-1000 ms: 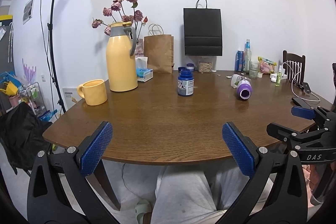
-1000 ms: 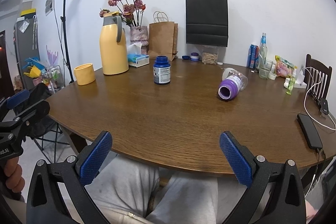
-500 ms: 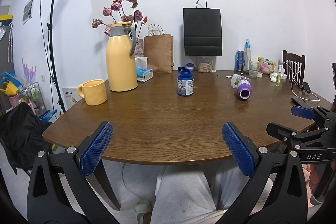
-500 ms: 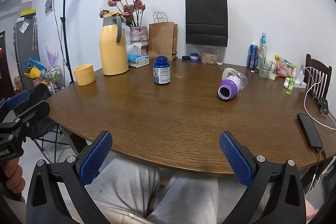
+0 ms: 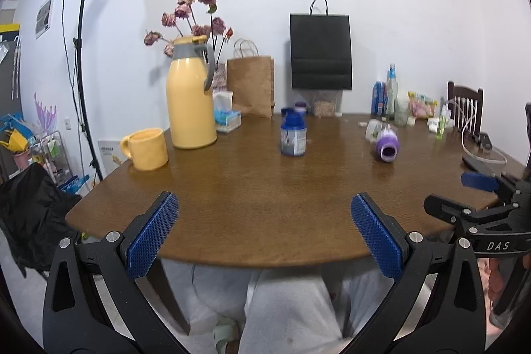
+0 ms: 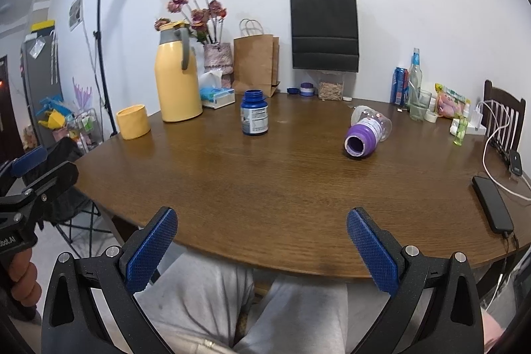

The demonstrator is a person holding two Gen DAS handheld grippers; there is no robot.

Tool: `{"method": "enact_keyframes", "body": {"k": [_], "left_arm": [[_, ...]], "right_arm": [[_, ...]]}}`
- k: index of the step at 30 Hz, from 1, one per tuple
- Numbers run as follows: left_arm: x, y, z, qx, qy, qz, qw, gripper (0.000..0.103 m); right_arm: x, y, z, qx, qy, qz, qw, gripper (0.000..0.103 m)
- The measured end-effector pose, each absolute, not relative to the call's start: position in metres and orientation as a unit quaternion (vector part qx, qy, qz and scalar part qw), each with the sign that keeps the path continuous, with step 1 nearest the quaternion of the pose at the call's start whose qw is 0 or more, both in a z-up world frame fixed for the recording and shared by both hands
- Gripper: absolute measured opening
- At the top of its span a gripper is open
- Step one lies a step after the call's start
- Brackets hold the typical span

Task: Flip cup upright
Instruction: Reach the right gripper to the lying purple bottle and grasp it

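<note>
A clear cup with a purple open mouth (image 6: 365, 135) lies on its side on the brown table (image 6: 265, 188), right of the middle, its mouth turned toward me. In the left wrist view the cup (image 5: 385, 145) sits far off to the right. My right gripper (image 6: 261, 214) is open and empty at the table's near edge, well short of the cup. My left gripper (image 5: 264, 201) is open and empty too, also at the near edge. Each view shows the other gripper at its side edge.
A blue jar (image 6: 254, 116) stands mid-table. A yellow mug (image 5: 146, 148) and a yellow thermos jug (image 5: 190, 95) stand at the left. Paper bags, flowers and bottles (image 6: 408, 85) line the back. A phone (image 6: 493, 208) with a cable lies at the right edge. The person's lap shows below.
The table and its objects sit slightly lower in the left wrist view, with light motion blur. The right wrist view barely shifts. Both grippers stay open and the cup has not moved.
</note>
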State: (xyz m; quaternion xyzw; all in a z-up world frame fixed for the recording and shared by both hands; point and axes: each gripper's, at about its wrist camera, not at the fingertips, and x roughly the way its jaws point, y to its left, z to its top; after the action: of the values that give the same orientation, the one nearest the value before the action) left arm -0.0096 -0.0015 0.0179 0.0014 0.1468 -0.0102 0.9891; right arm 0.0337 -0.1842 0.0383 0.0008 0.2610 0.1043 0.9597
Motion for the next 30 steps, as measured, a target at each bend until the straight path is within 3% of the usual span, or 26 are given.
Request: {"method": "enact_keyframes", "body": {"k": [5, 13, 17, 21, 30], "left_arm": [[0.026, -0.003, 0.022, -0.017, 0.12, 0.009, 0.993, 0.103], [0.105, -0.029, 0.013, 0.007, 0.214, -0.064, 0.975, 0.103], [0.142, -0.043, 0.009, 0.005, 0.225, -0.059, 0.973, 0.103], [0.178, -0.046, 0.007, -0.042, 0.237, -0.064, 0.968, 0.103], [0.255, -0.074, 0.012, -0.043, 0.262, -0.078, 0.961, 0.103]], "right_arm": [[0.067, -0.211, 0.035, 0.029, 0.271, 0.067, 0.96, 0.103], [0.124, -0.248, 0.044, 0.029, 0.264, -0.014, 0.964, 0.103], [0.165, -0.268, 0.042, 0.067, 0.263, -0.01, 0.962, 0.103], [0.222, -0.28, 0.035, 0.082, 0.328, 0.008, 0.941, 0.103], [0.324, -0.285, 0.017, 0.053, 0.371, -0.02, 0.927, 0.103]]}}
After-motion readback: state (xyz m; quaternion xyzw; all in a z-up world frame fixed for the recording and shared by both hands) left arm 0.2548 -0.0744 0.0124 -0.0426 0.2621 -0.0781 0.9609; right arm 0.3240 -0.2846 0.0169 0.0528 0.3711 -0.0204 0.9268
